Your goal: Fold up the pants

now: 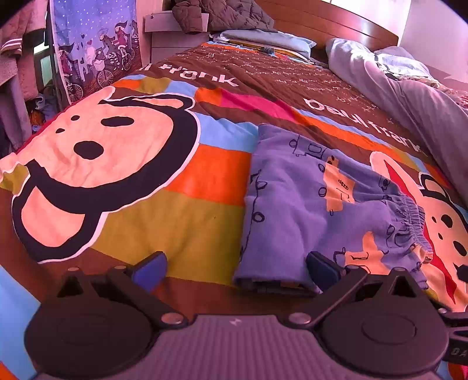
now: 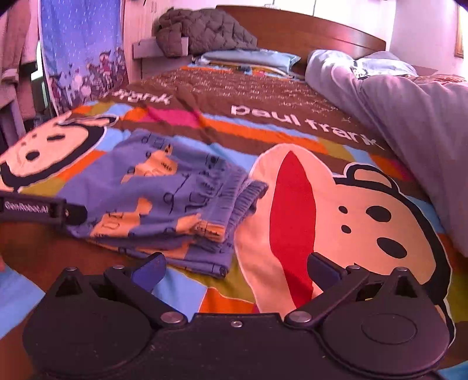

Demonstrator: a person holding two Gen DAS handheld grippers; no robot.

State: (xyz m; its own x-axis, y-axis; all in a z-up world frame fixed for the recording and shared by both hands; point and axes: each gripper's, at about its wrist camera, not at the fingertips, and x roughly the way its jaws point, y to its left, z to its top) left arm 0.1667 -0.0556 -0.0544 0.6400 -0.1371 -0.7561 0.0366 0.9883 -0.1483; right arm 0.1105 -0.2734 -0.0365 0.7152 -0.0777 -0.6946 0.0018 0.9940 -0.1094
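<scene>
The pants (image 1: 307,210) are blue with dark doodles and orange patches, and lie folded in a compact stack on the colourful bedspread (image 1: 187,213). My left gripper (image 1: 235,267) is open wide just in front of their near edge; its right finger (image 1: 320,269) overlaps the fabric's corner in the picture, its left finger (image 1: 150,270) is over bare bedspread. In the right wrist view the pants (image 2: 163,201) lie to the left, elastic waistband (image 2: 248,198) facing right. My right gripper (image 2: 235,270) is open, empty, near the stack's right front corner. The left gripper's side (image 2: 44,209) shows at the left edge.
A grey duvet (image 2: 415,117) is heaped along the bed's right side. Pillows (image 2: 251,58) and a dark quilted jacket (image 2: 201,29) lie by the wooden headboard (image 2: 307,26). A printed blue cloth (image 1: 93,49) hangs left of the bed, with clothes beside it.
</scene>
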